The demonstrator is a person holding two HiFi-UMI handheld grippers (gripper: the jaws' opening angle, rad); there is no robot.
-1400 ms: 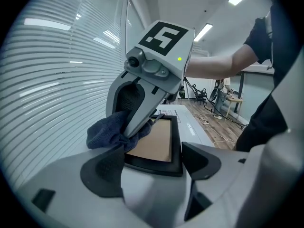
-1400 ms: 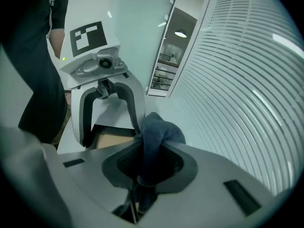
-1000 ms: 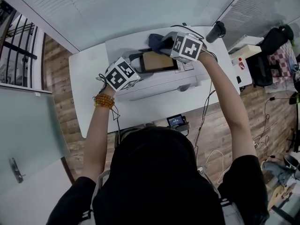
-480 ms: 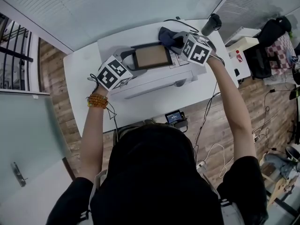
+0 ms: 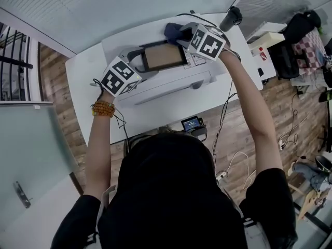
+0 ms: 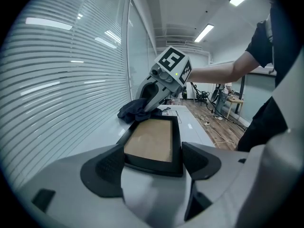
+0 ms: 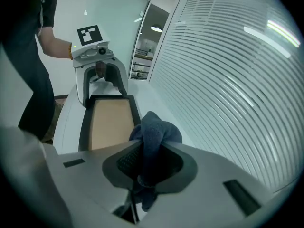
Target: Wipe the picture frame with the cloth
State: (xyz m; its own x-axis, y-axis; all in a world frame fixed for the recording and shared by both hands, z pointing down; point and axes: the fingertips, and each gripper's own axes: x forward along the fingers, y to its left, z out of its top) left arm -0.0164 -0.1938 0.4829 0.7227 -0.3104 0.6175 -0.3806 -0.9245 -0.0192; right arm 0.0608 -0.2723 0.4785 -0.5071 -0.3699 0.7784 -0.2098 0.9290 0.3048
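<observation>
The picture frame [image 5: 165,57], black with a brown panel, lies on a white box [image 5: 171,90] on the white table [image 5: 88,82]. My left gripper [image 5: 136,62] is shut on the frame's left end; in the left gripper view the frame [image 6: 152,141] sits between the jaws of the left gripper [image 6: 152,161]. My right gripper [image 5: 184,35] is shut on a dark blue cloth [image 5: 175,32] at the frame's far right corner. The right gripper view shows the cloth [image 7: 154,137] bunched in the right gripper [image 7: 149,160], hanging over the frame [image 7: 110,122].
A black cylinder [image 5: 231,18] stands at the table's far right corner. A small device with a lit screen [image 5: 193,123] sits at the near edge, with cables hanging by it. Printed sheets [image 5: 201,59] lie right of the frame. A slatted blind [image 6: 61,89] runs behind the table.
The right gripper with the cloth slid from the middle of the frame's far edge toward its right corner. The left gripper kept hold of the frame's left end.
</observation>
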